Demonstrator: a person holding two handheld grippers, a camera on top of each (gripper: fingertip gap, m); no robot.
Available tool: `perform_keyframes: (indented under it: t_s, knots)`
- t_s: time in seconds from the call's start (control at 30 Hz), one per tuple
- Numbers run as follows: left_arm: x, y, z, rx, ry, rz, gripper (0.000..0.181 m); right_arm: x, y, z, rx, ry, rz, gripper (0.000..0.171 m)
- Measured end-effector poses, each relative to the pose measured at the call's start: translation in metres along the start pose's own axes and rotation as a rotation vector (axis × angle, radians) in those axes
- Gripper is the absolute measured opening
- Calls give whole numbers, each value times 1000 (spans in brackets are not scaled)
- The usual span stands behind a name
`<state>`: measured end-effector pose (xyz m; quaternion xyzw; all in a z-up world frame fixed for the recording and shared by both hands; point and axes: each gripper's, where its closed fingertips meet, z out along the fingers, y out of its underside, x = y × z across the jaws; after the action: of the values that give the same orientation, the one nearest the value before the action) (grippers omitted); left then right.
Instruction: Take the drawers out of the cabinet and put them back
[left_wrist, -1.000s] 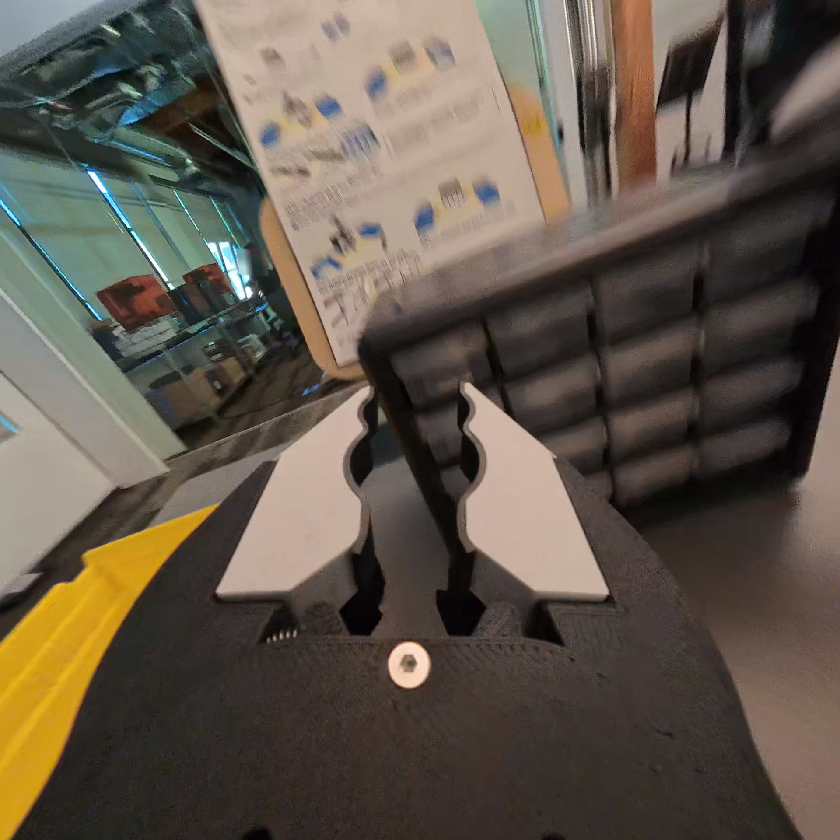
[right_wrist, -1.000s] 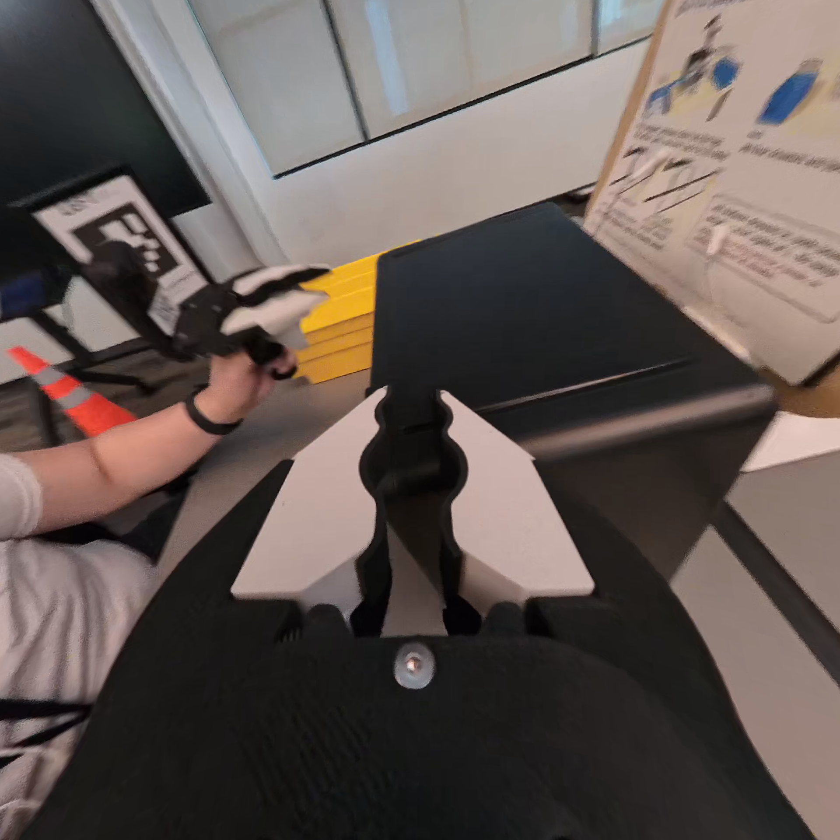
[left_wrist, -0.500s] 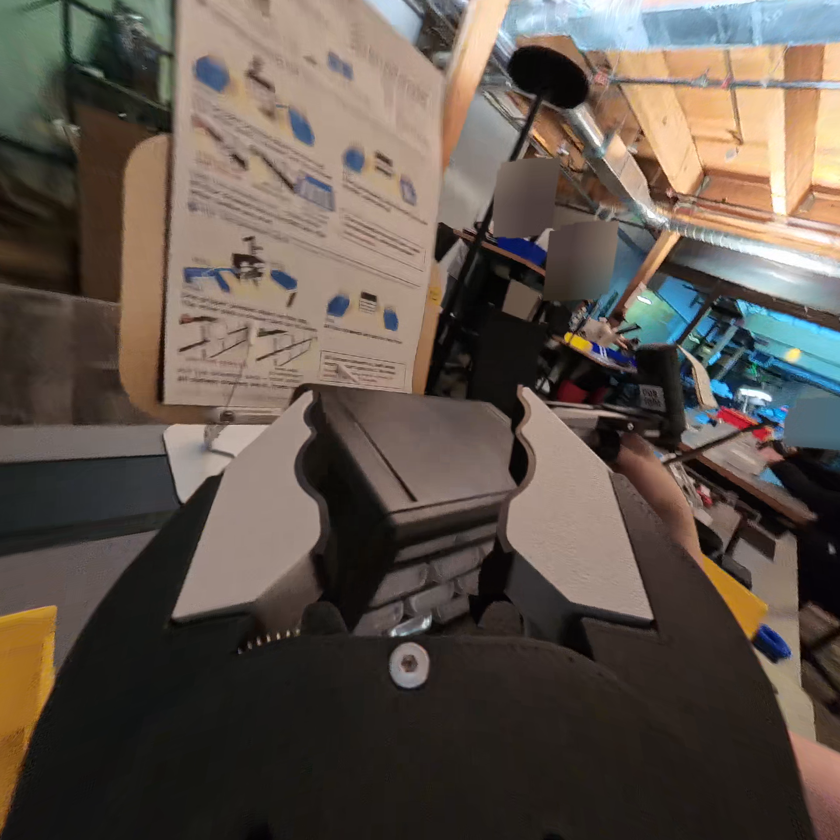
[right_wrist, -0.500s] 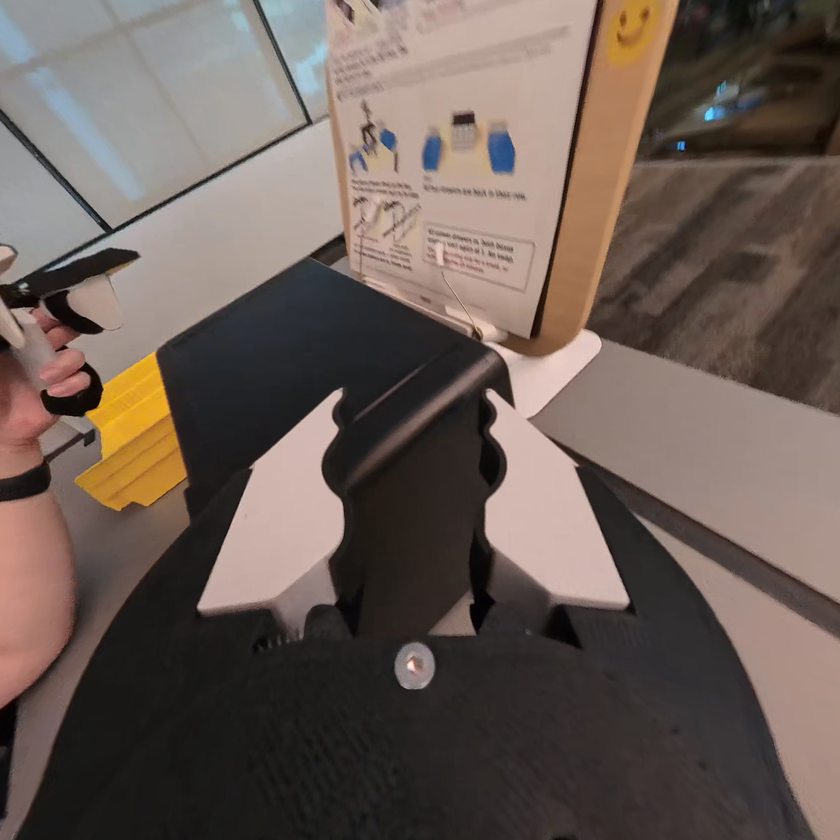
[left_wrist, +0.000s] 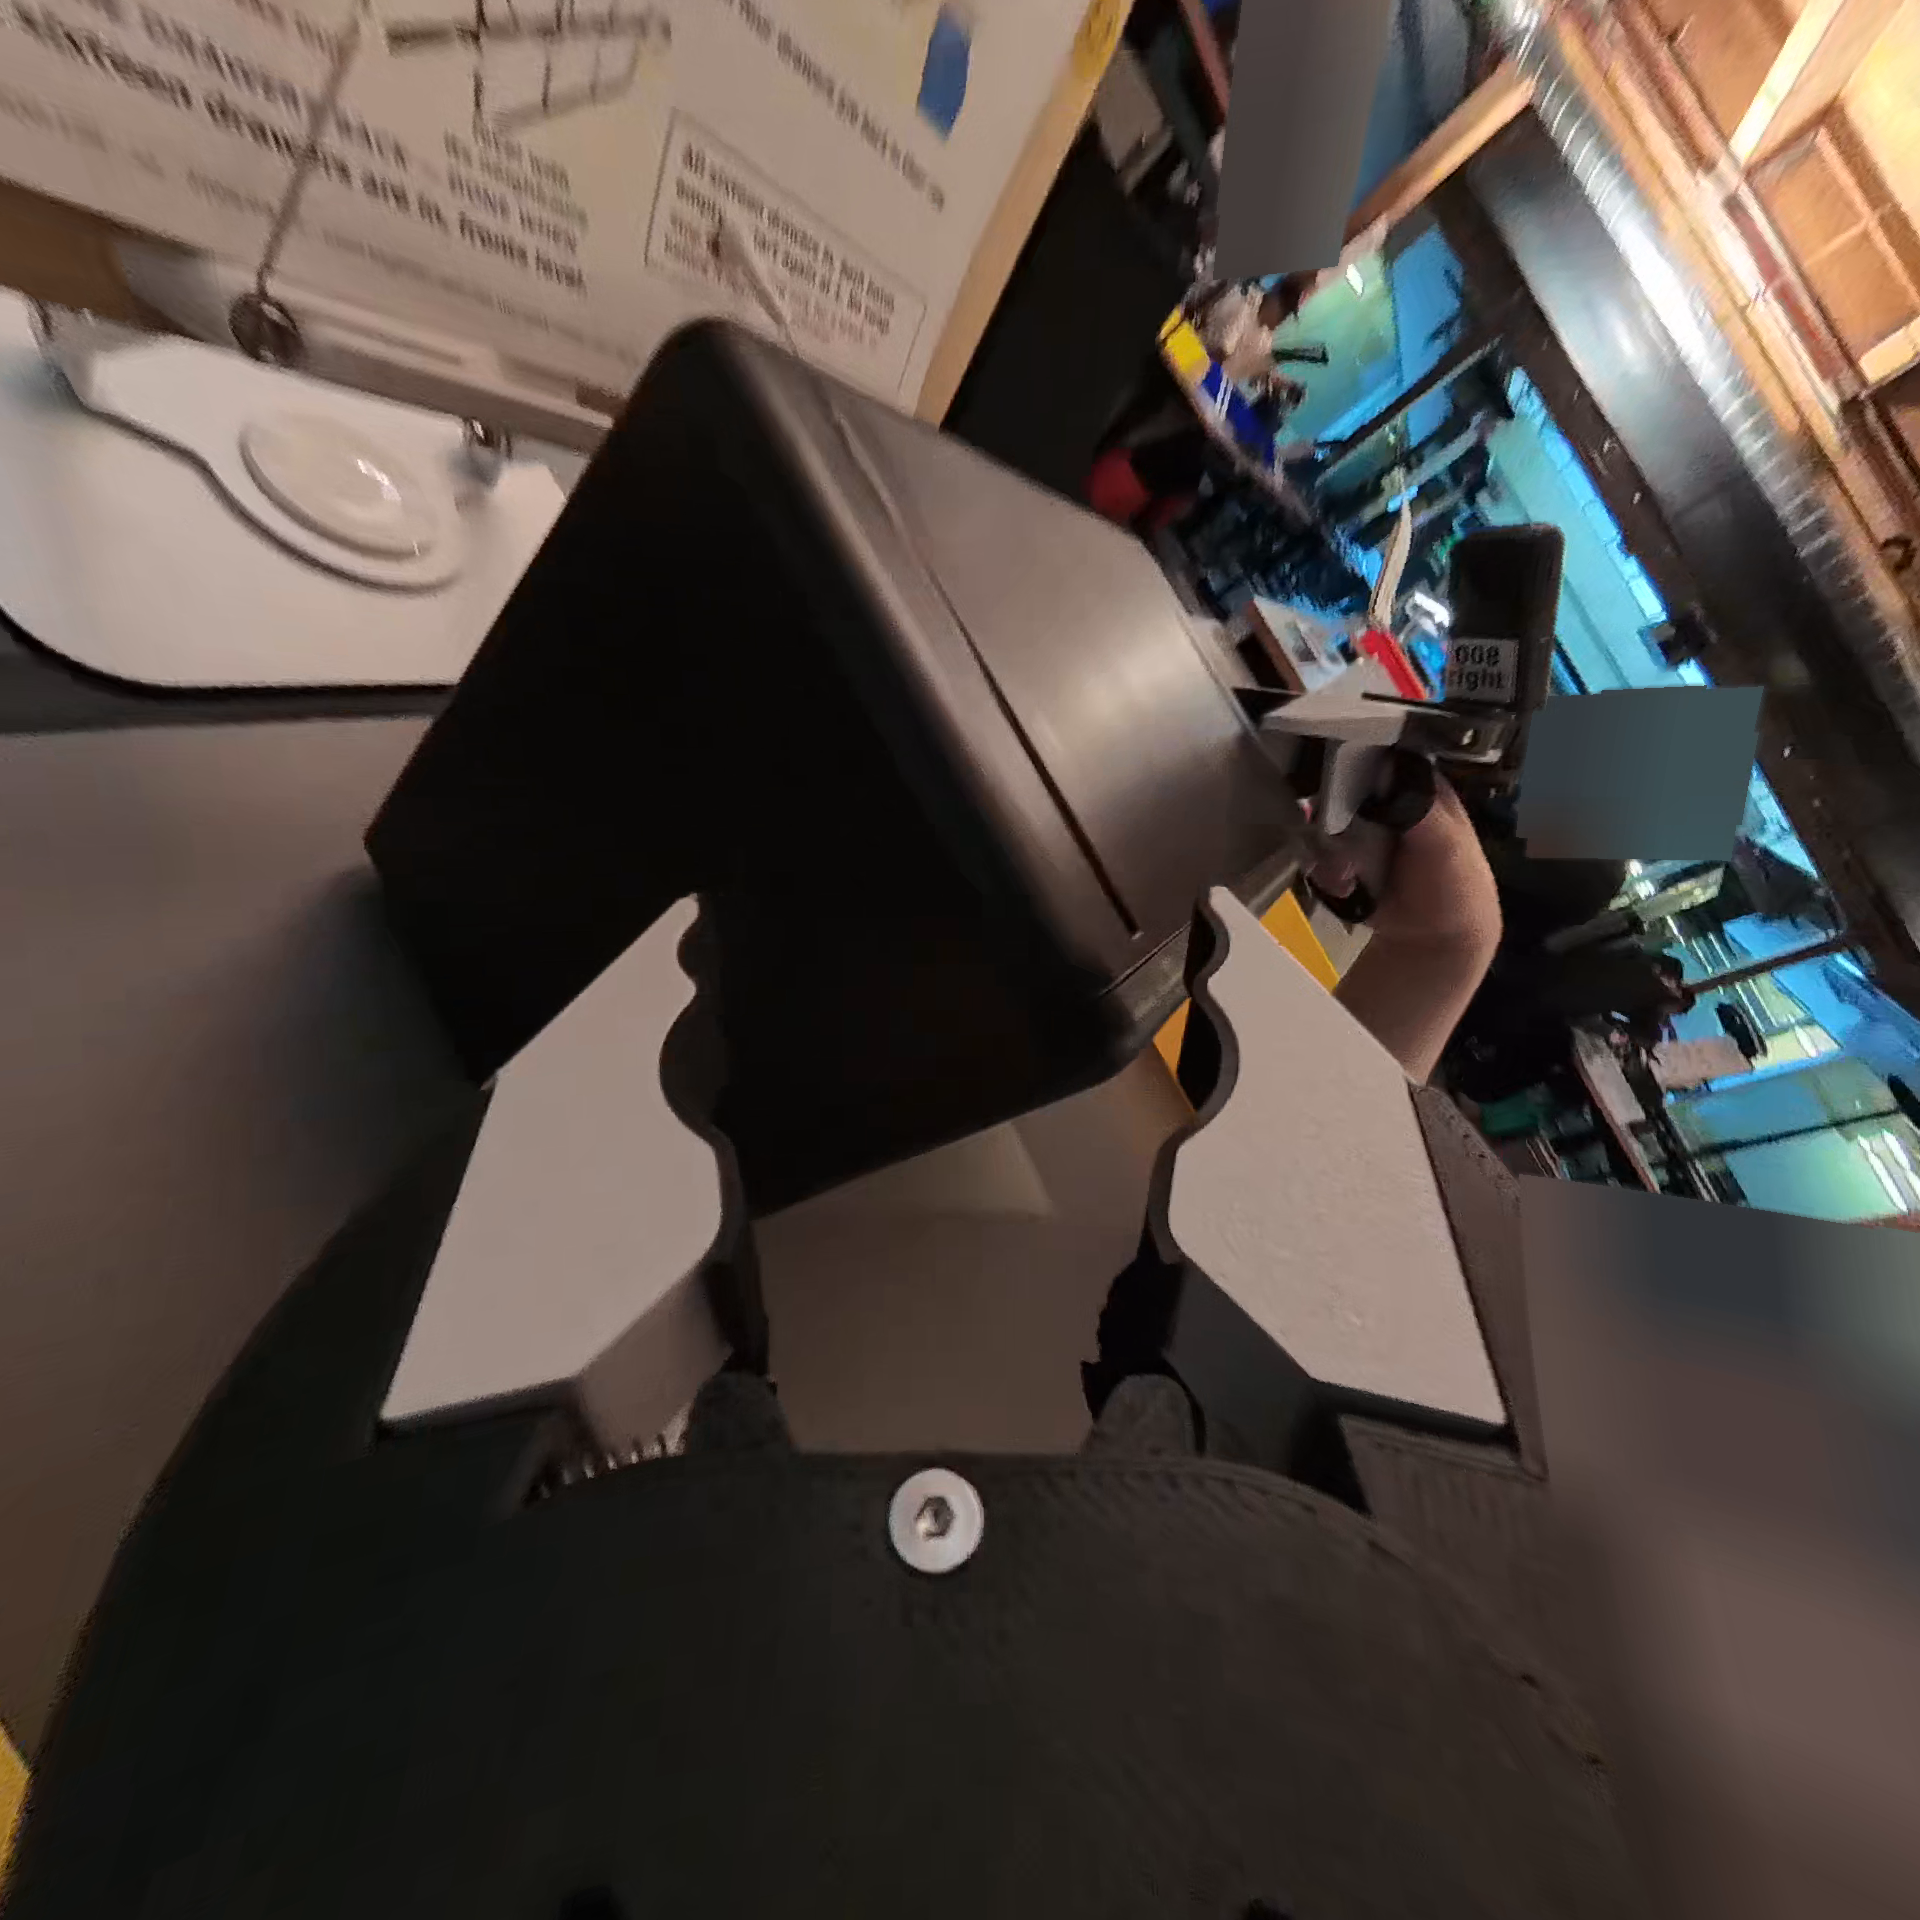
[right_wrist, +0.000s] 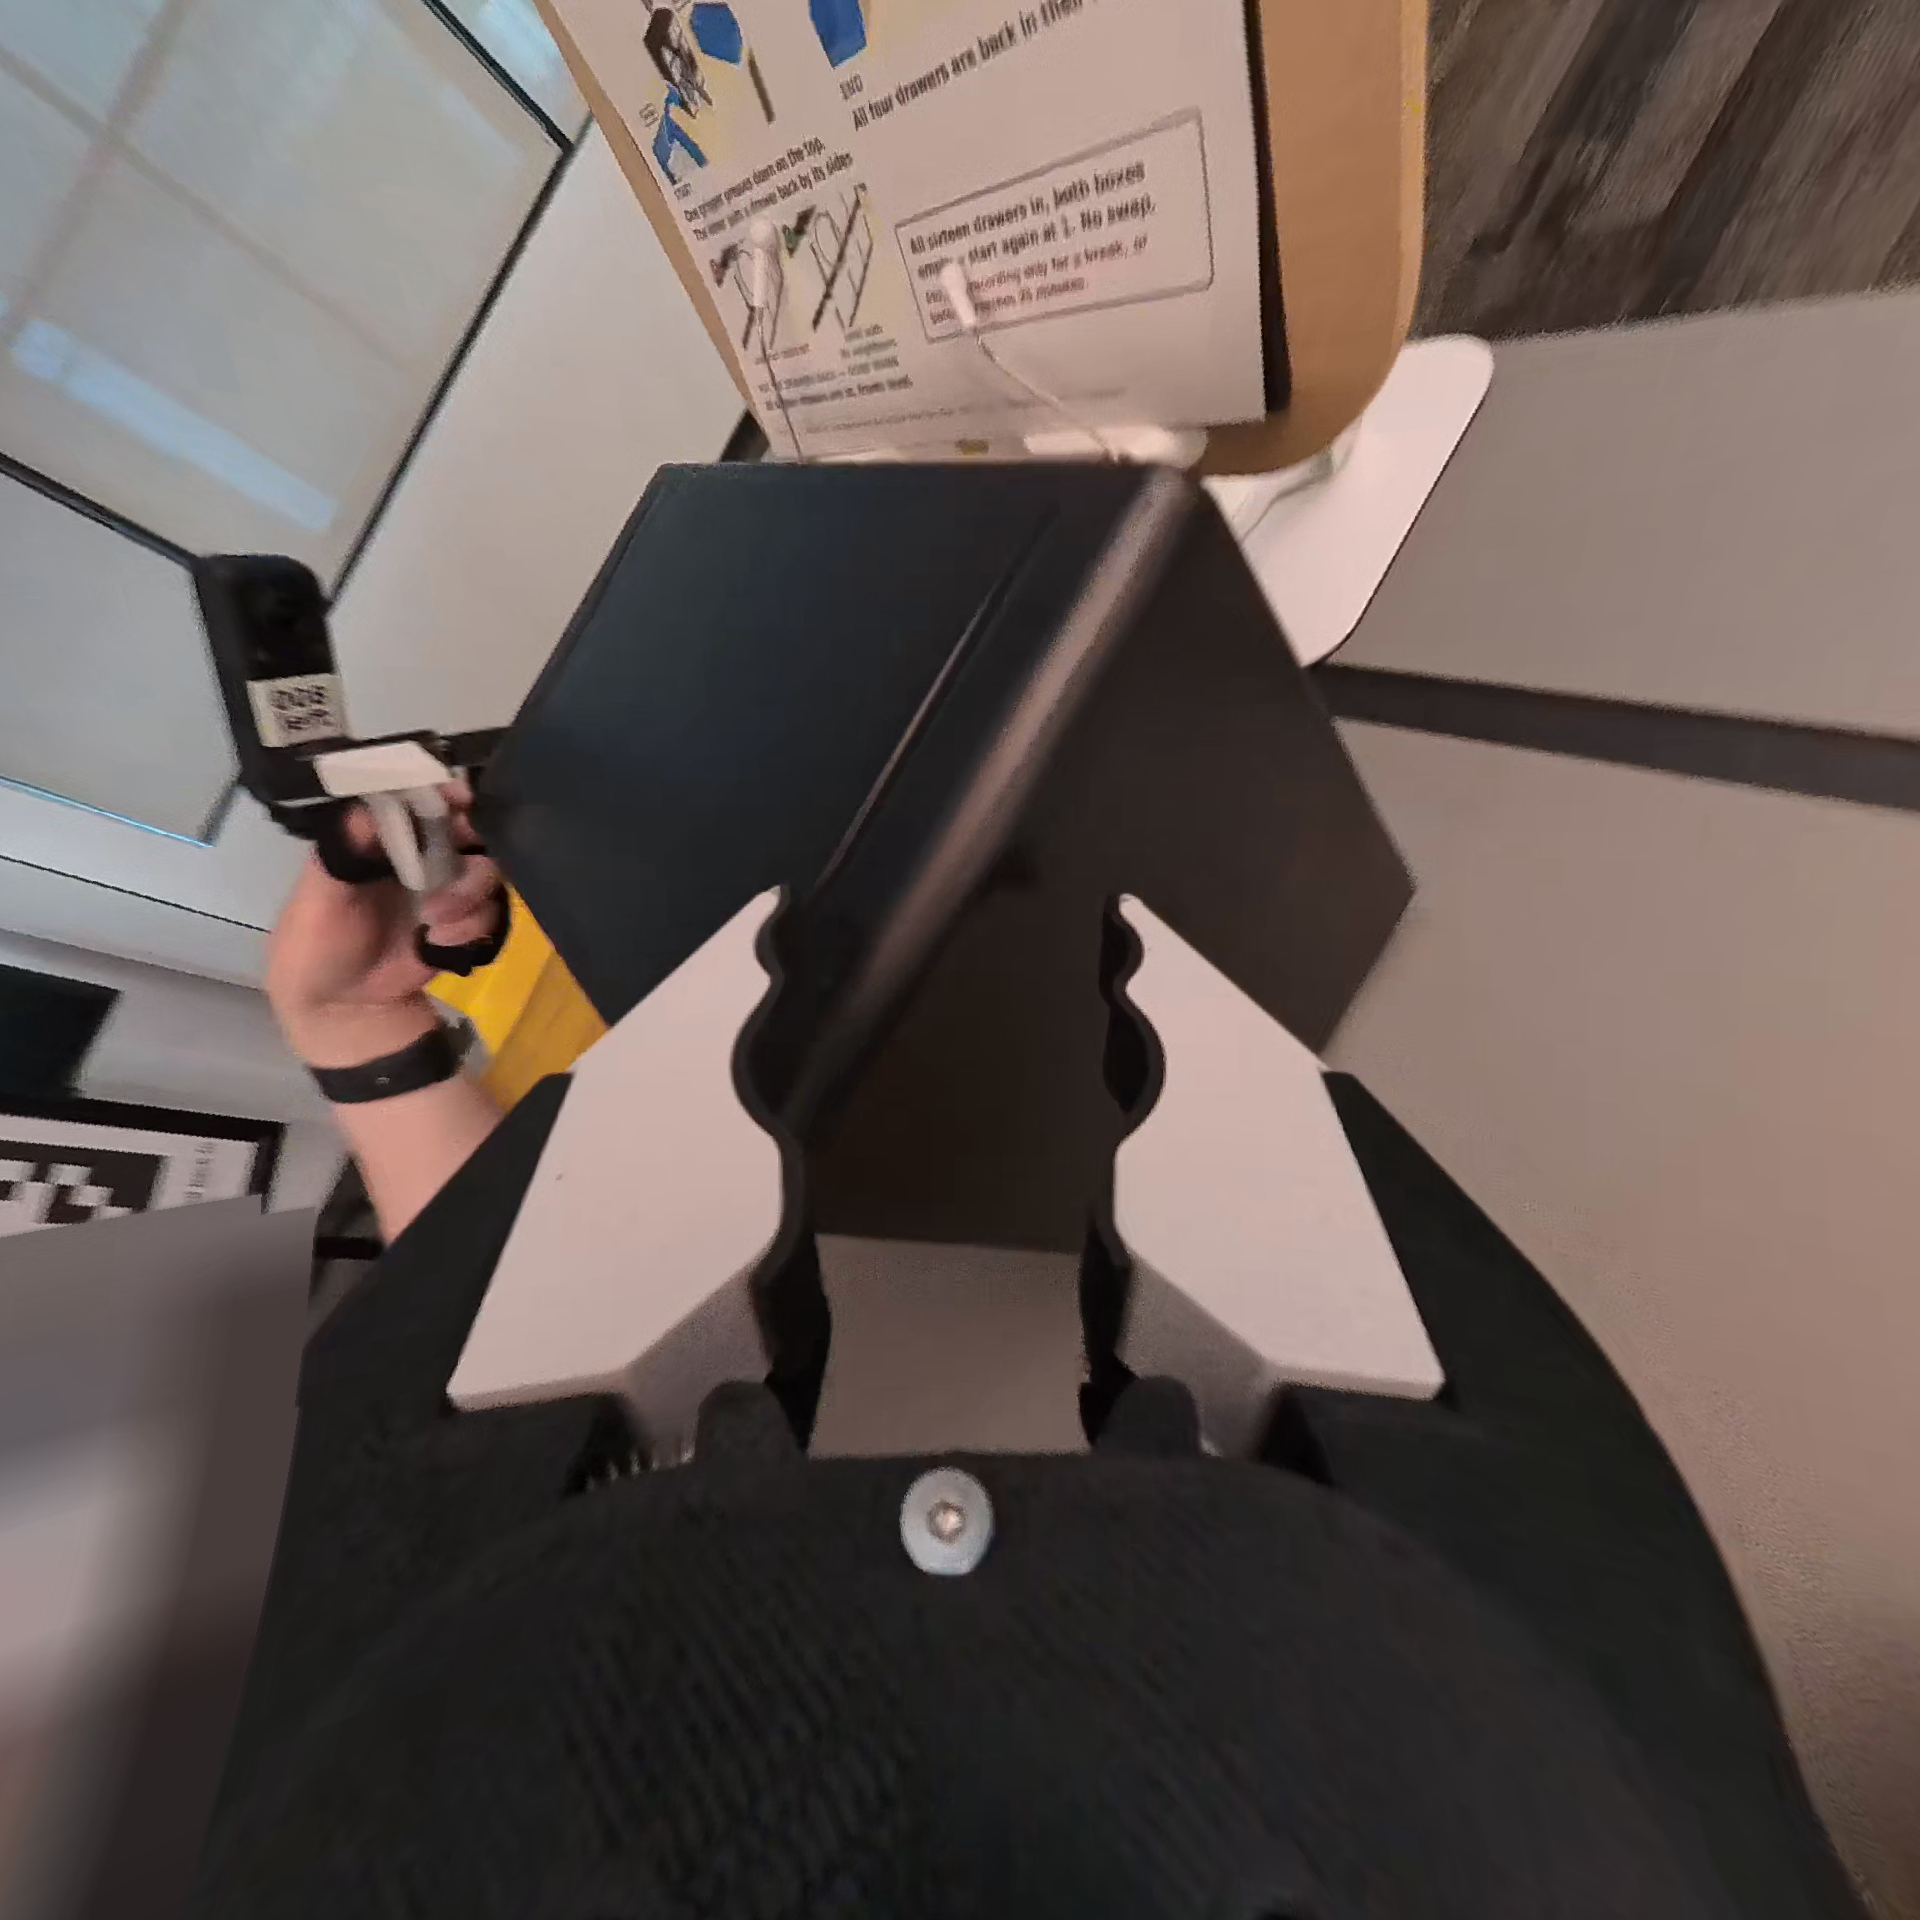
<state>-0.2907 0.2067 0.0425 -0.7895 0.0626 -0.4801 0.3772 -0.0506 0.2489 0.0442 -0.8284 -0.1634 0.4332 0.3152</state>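
While both jaws stood wide, the left gripper (left_wrist: 940, 1029) and right gripper (right_wrist: 945, 997) flanked the cabinet (left_wrist: 748, 748) at twelve o'clock, apparently repositioning it; drawers unseen, turning it comes next.

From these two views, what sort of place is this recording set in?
Probably an indoor workshop or lab: the black cabinet stands on a grey table before an instruction poster, with cluttered workbenches and exposed ducting behind.

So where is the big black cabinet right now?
The black cabinet sits on the grey table, in the middle of both wrist views, just in front of the instruction board, with a gripper at each end.
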Motion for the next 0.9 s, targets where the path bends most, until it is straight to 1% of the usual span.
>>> perform_keyframes:
  t_s: [0.03,0.1,0.17,0.2,0.27,0.37,0.4,0.73,0.9]
  knots:
    - [-1,3,3,-19,9,-15,90,-2,6,-1,-14,1,33,60]
    - [-3,8,8,-56,17,-32,94,-1,16,-2,-42,57,19,64]
    - [0,15,14,-95,37,-32,93,-5,19,-4,-19,74,16,62]
    - [1,16,16,-102,39,-29,95,-7,21,-5,-8,69,29,60]
    - [0,17,17,-103,14,-13,92,-8,23,-5,17,53,61,60]
    - [0,17,17,-98,15,-18,93,-8,24,-2,35,-15,124,59]
    - [-1,17,17,-97,17,-19,92,-10,23,-1,38,-48,135,56]
    - [3,20,18,-100,-15,-7,92,-7,22,-2,-6,-102,79,57]
    - [3,20,18,-99,-1,-7,92,-7,21,-2,-10,-117,76,57]
